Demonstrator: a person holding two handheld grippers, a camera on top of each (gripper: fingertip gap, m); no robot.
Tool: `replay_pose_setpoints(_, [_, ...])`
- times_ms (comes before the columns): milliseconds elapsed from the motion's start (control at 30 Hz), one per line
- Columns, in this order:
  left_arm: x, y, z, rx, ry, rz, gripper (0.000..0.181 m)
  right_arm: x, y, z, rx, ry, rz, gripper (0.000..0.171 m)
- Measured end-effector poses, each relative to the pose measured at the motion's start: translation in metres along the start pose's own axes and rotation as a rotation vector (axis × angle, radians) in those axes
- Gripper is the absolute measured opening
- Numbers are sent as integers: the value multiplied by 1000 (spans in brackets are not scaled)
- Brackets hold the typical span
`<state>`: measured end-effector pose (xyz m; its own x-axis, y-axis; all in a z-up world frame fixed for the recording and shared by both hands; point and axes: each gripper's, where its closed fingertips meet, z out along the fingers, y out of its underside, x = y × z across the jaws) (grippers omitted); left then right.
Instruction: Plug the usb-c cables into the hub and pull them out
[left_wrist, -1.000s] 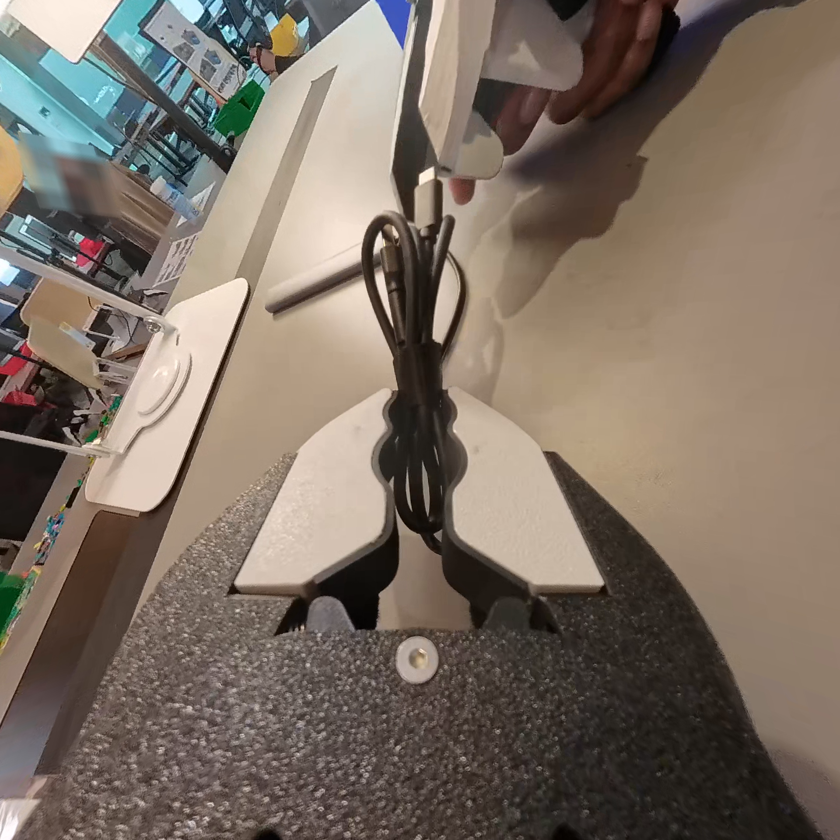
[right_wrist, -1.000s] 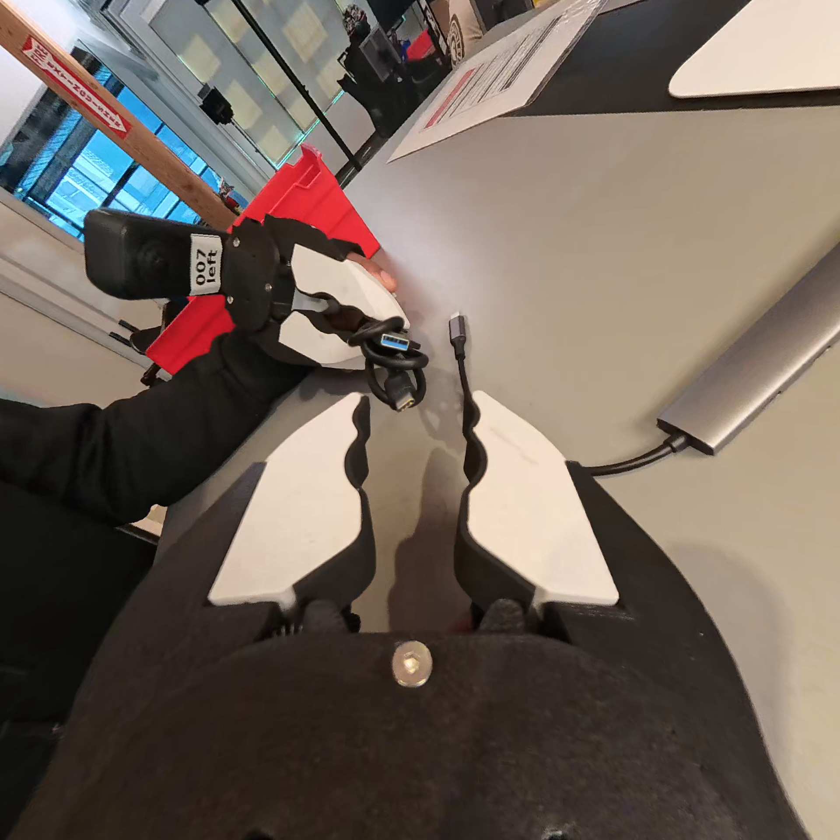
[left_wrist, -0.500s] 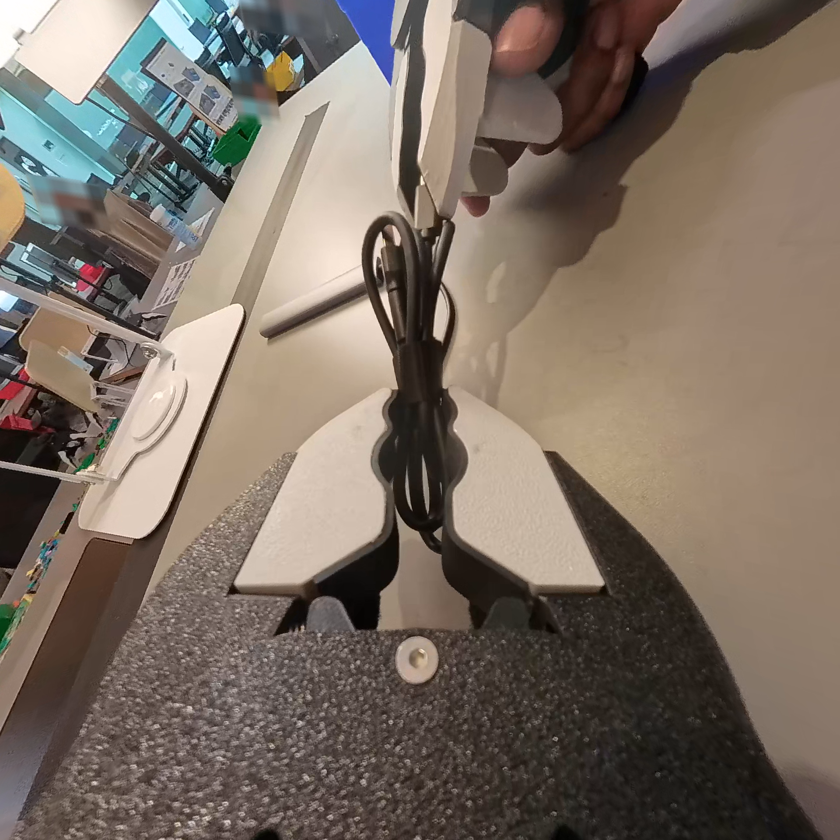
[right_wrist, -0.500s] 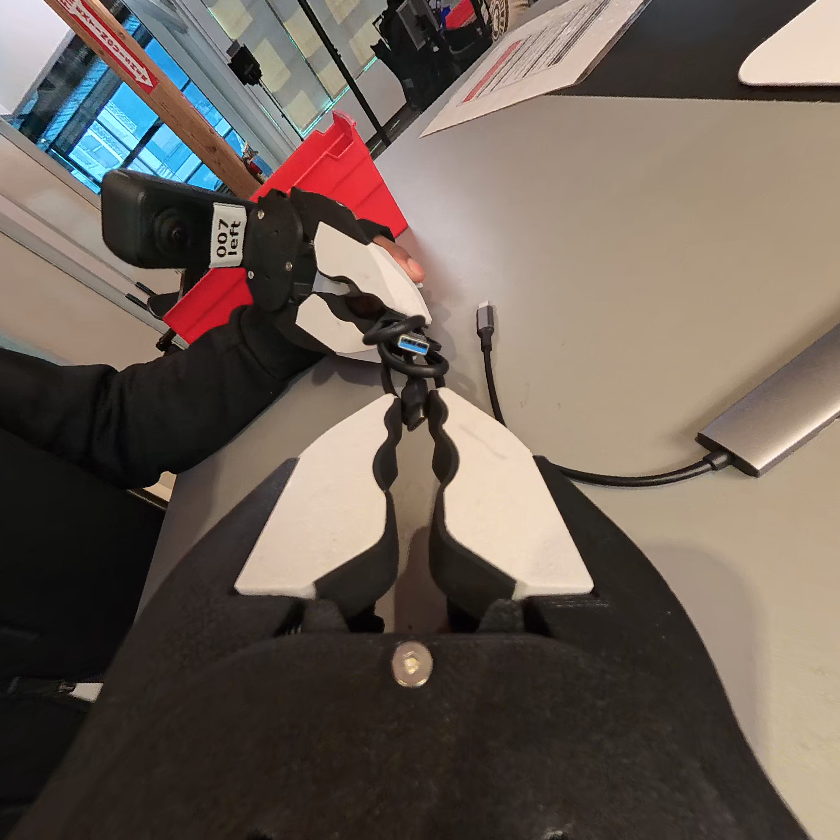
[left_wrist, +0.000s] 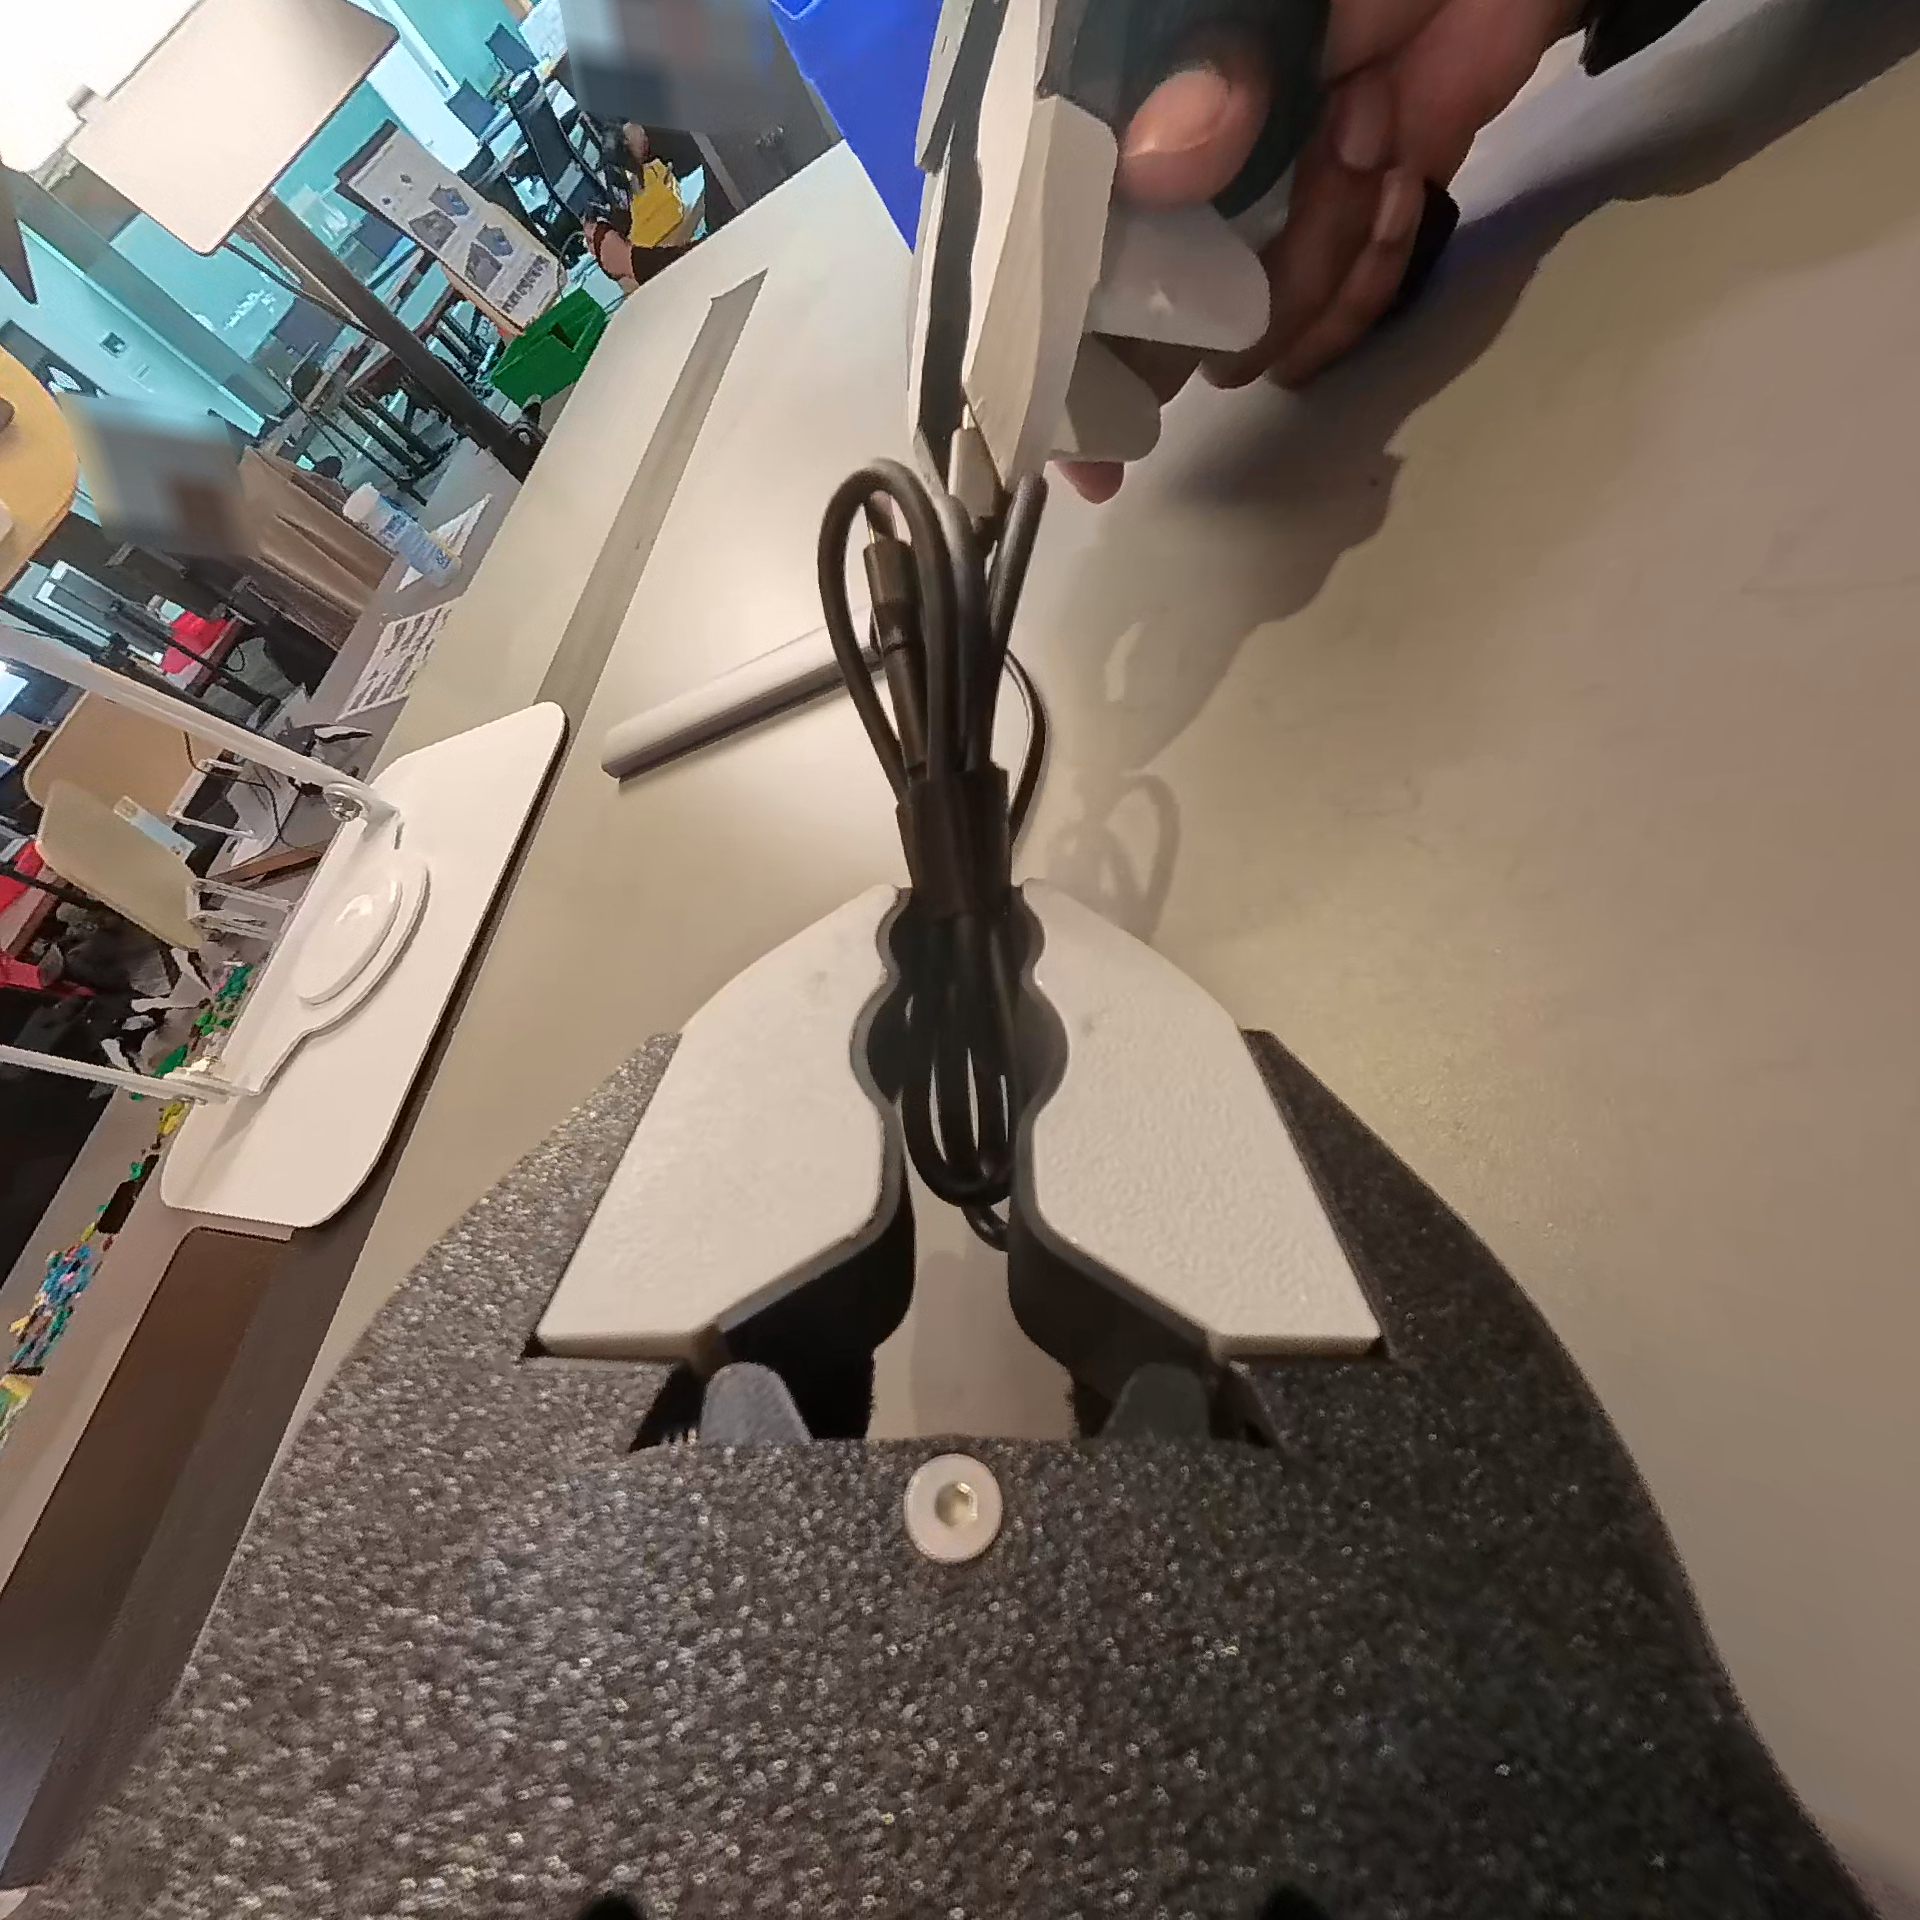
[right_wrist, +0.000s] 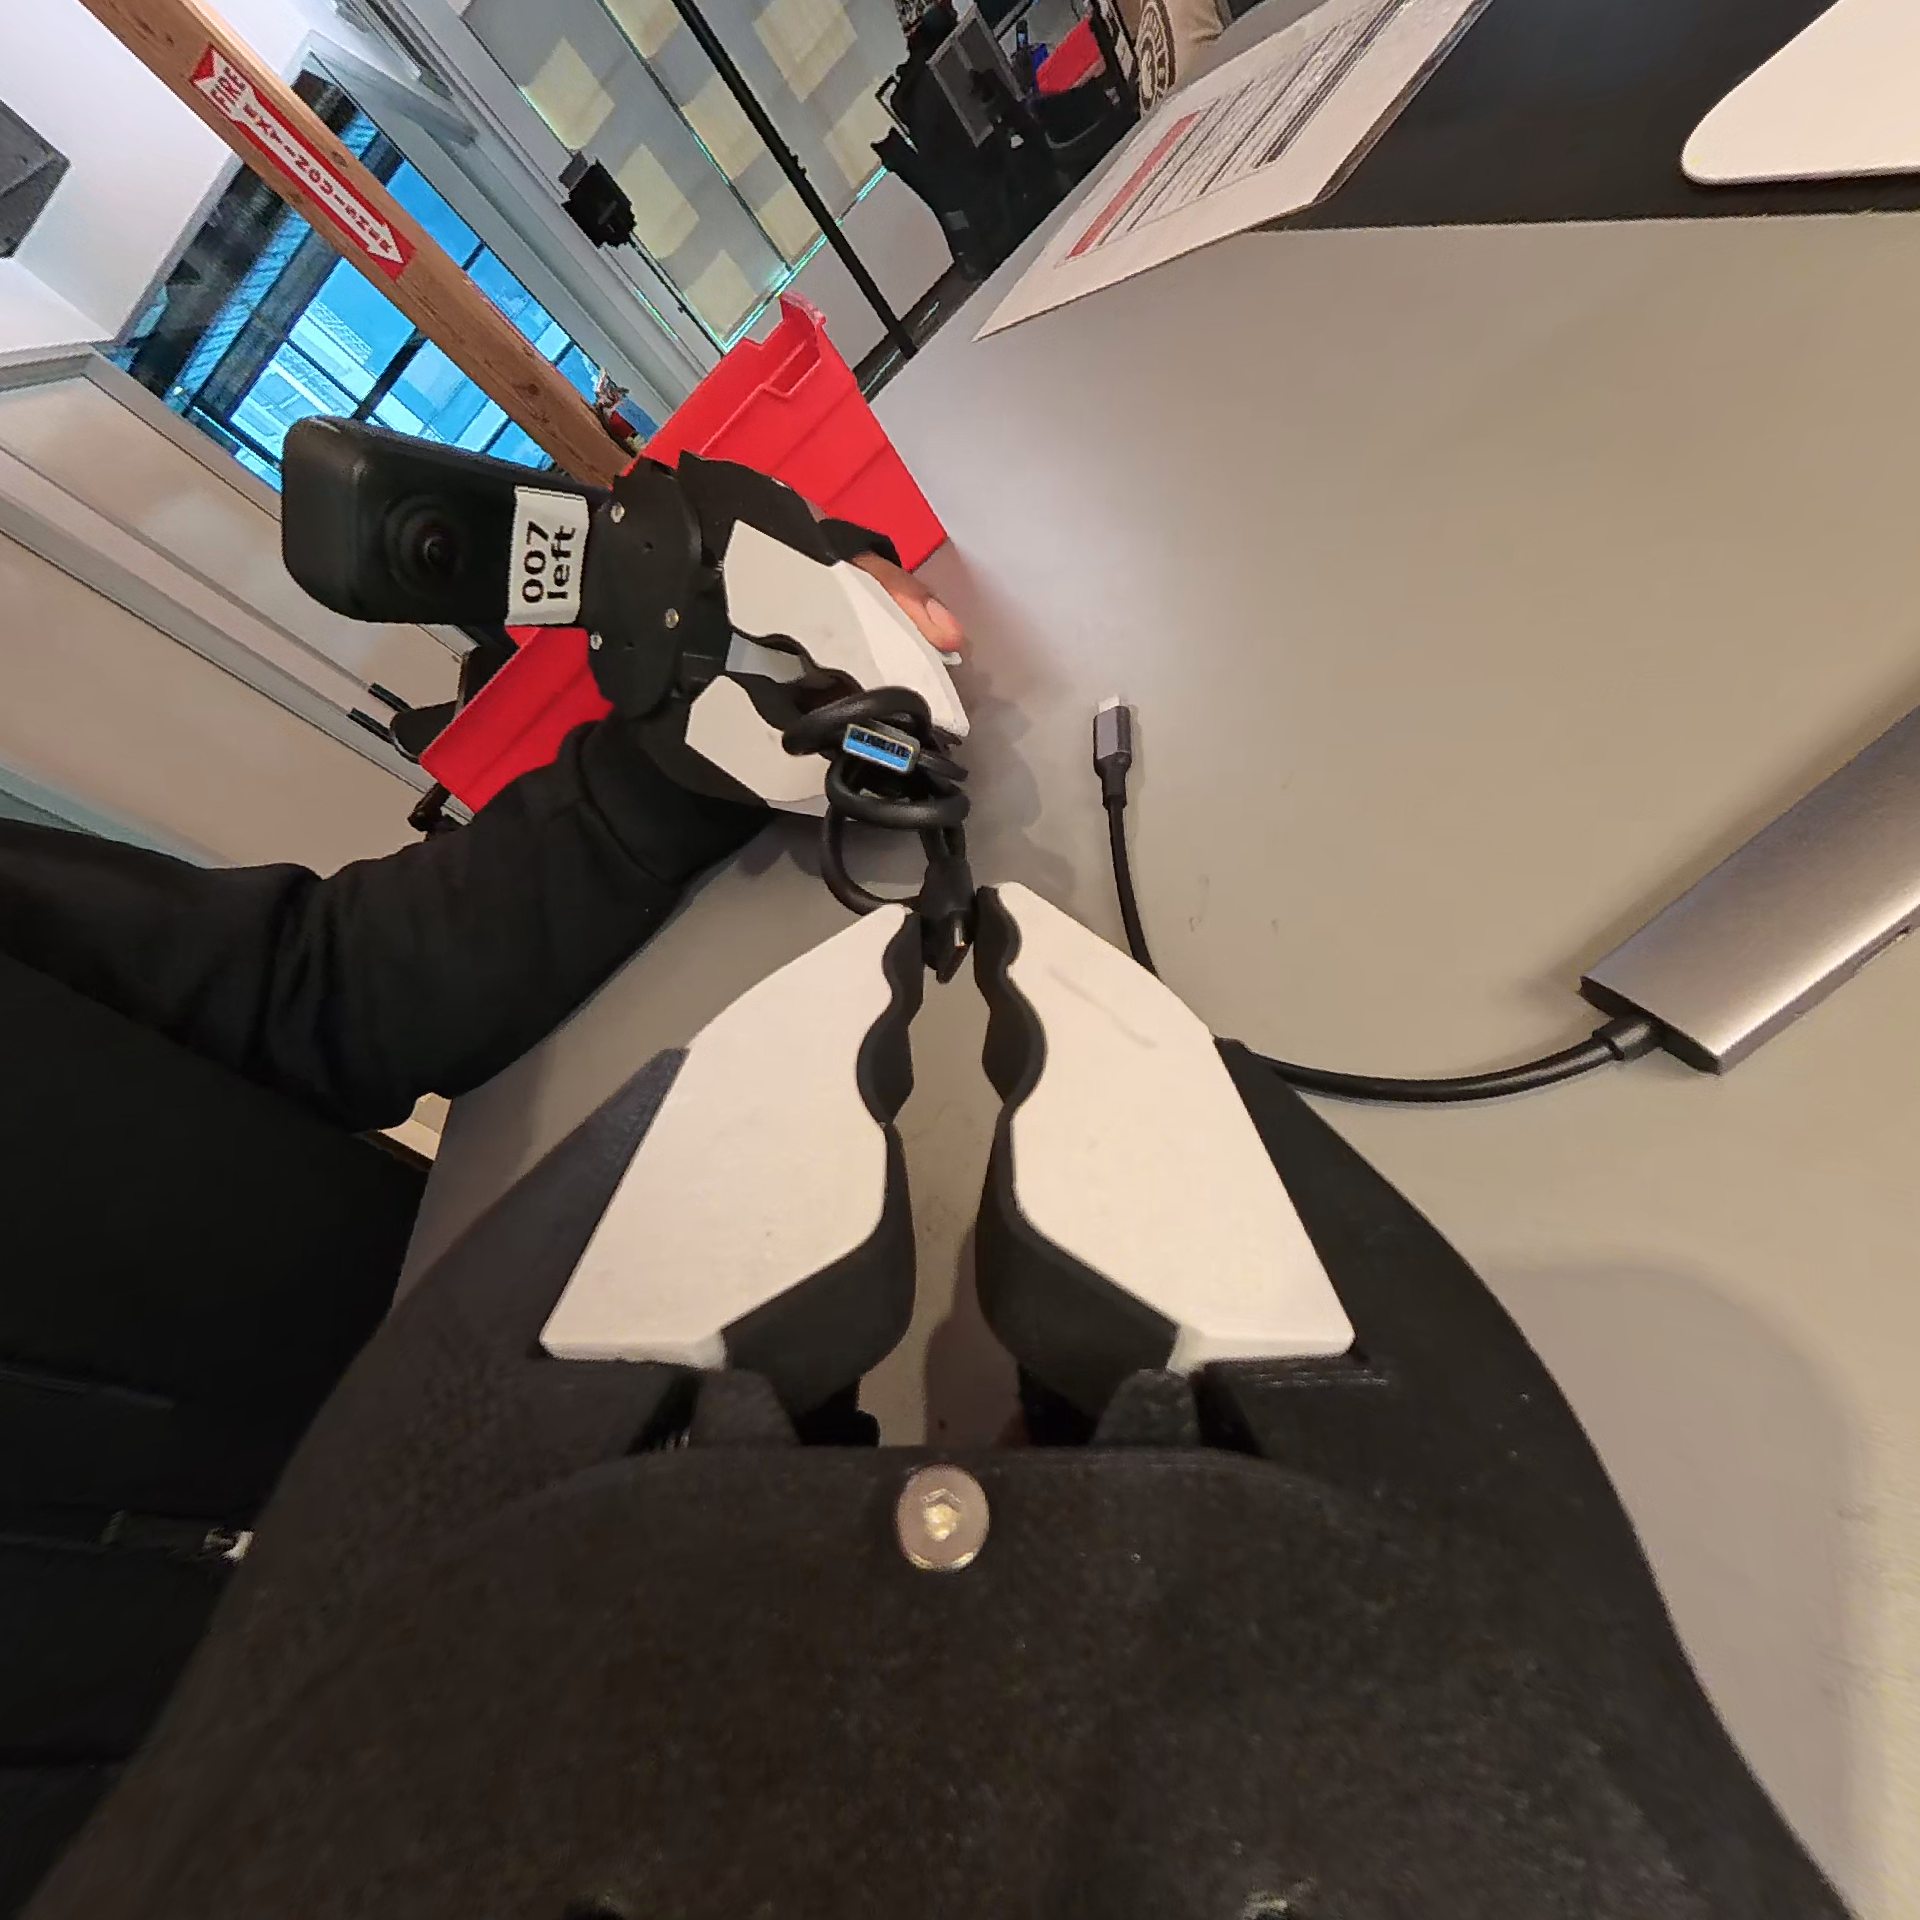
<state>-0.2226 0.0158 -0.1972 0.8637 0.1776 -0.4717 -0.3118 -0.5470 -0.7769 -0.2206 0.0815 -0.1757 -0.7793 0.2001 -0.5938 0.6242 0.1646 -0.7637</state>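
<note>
My left gripper (left_wrist: 961, 894) is shut on a coiled black cable bundle (left_wrist: 951, 665) and holds it above the table. In the right wrist view the left gripper (right_wrist: 831, 717) shows farther off with the bundle (right_wrist: 894, 800), whose blue-tipped plug (right_wrist: 881, 746) points right. My right gripper (right_wrist: 948, 914) is shut on the bundle's other plug end (right_wrist: 948, 935); in the left wrist view the right gripper (left_wrist: 971, 457) pinches that end from above. The grey hub (right_wrist: 1787, 935) lies at the right with its own short black cable (right_wrist: 1127, 894) ending in a loose plug (right_wrist: 1112, 727). The hub also shows in the left wrist view (left_wrist: 727, 707).
A red bin (right_wrist: 790, 468) stands beyond the table's left edge. A printed sheet (right_wrist: 1226, 166) and a white board (right_wrist: 1829, 94) lie at the far side. A white stand base (left_wrist: 343, 997) sits at the left in the left wrist view. Left tips to right tips: about 8 centimetres.
My right gripper moved toward the bundle in the left gripper and closed from open onto its hanging plug end. The left gripper kept its hold.
</note>
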Motion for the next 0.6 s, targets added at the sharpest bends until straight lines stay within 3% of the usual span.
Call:
replay_pose_setpoints(267, [-4, 2, -2, -12, 6, -74, 25, 1, 0, 0, 10, 22, -21, 10])
replay_pose_setpoints(600, [-12, -49, -21, 285, 146, -485, 58, -35, 9, 8, -48, -157, -180, 7])
